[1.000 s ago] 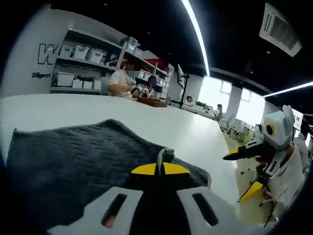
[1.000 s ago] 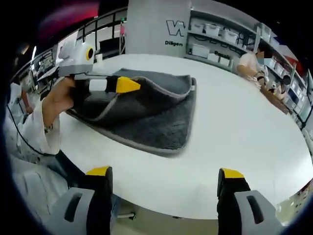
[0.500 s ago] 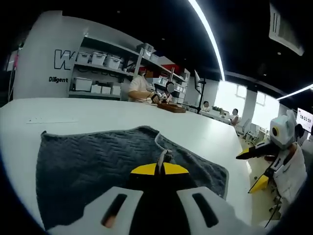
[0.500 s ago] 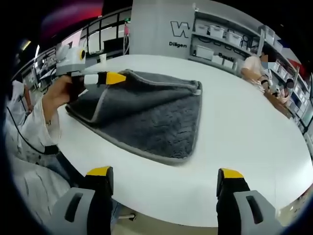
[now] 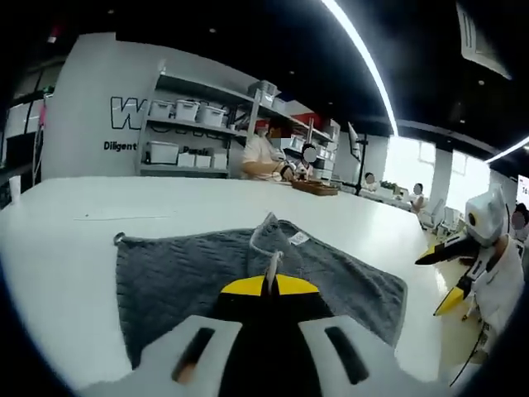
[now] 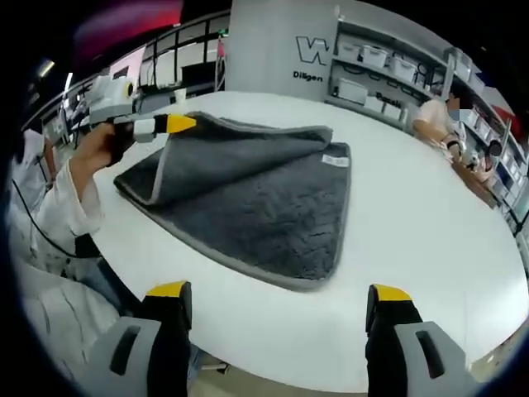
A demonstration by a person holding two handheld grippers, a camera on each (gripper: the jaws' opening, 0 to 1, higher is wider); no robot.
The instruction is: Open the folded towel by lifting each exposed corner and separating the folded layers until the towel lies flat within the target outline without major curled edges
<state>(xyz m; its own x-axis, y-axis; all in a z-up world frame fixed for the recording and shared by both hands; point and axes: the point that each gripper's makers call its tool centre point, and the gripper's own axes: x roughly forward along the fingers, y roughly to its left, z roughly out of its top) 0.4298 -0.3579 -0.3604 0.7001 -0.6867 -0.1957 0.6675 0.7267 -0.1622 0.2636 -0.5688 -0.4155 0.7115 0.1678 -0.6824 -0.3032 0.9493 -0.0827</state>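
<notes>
The left gripper [image 6: 173, 124] is held up off the table, and its yellow tips are pressed together on a corner of the gray towel [image 6: 248, 198], lifting that top layer so it hangs in a soft slope. A hand [image 6: 103, 145] in a white sleeve holds it. In the left gripper view the same tips [image 5: 269, 285] meet in the middle with the pale edge of the towel [image 5: 198, 265] sticking up between them. The towel is dark gray and fuzzy with a light gray border and a small white tag near one corner. It lies on the round white table [image 6: 430, 207], ahead of the right gripper and a bit to its left. The lower layer lies flat, and the upper layer is partly peeled back. The right gripper [image 6: 281, 294] hangs near the table edge, well apart from the towel, with its two yellow tips spread wide and nothing between them. It also shows at the far right of the left gripper view [image 5: 450, 277]. Beyond the towel stand shelves [image 5: 186, 136] with white boxes, and some people sit at the far side of the table.
</notes>
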